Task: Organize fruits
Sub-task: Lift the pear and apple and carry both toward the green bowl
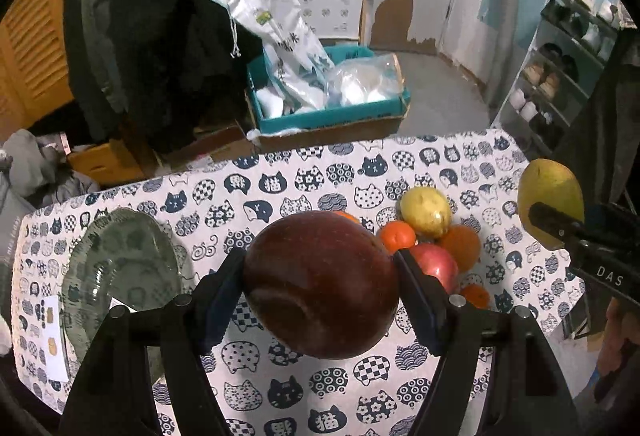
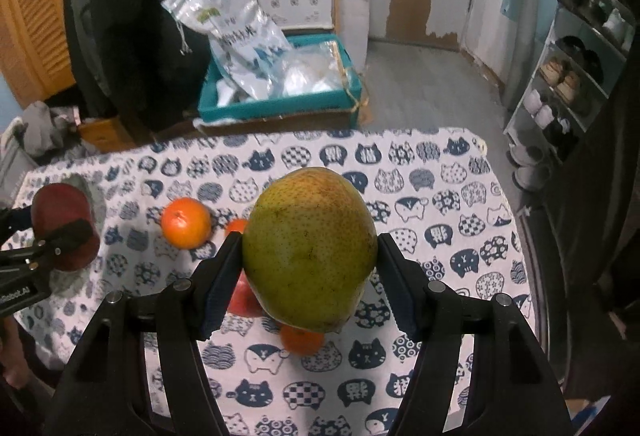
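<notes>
fruits are split between the air and the counter. one dark red apple, round and glossy with a dimpled end, is clamped between the pads of the left gripper, lifted above the cat-print cloth. one green-yellow pear, speckled and egg-shaped, is pinched in the right gripper, also off the cloth. on the counter a cluster remains: one smooth yellow fruit, one pink-red apple and at least four orange citrus, including one dimpled round one. one clear ribbed glass plate lies to the left, holding nothing.
</notes>
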Motion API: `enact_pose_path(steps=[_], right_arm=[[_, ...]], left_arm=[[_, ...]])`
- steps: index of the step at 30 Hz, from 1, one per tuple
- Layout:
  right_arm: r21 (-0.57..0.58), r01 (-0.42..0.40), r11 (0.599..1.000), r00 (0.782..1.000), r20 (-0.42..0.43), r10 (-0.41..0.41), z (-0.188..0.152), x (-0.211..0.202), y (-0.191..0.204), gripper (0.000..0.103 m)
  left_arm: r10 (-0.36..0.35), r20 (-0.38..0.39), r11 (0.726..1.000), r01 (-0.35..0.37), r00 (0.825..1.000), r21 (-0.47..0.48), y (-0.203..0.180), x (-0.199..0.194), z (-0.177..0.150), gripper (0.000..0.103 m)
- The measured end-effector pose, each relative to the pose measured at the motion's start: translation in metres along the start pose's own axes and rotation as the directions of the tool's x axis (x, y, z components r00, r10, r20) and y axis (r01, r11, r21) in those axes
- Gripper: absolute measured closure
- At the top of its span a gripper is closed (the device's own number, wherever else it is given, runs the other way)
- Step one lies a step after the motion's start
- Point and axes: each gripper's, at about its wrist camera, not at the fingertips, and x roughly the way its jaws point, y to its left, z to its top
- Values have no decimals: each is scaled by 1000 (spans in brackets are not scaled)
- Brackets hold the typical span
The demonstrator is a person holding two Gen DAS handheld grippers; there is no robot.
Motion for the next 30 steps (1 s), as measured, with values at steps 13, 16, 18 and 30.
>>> enact_pose_path(steps=[13, 16, 18, 30], right_arm=[[-42, -26, 999, 992, 122, 31, 13, -53, 26, 37], [-48, -39, 998, 989, 141, 46, 16, -61, 31, 37], [-55, -44, 997, 986, 155, 53, 19, -67, 36, 37], [-105, -91, 990, 972, 207, 111, 32, -82, 70, 37]], left_arm=[[12, 116, 1000, -9, 993, -30, 24, -52, 6, 27], [23, 138, 999, -17, 990, -43, 31, -63, 7, 27], [29, 152, 998, -21, 988, -51, 36, -68, 7, 27], [70, 202, 994, -50, 977, -102, 67, -93, 6, 27]])
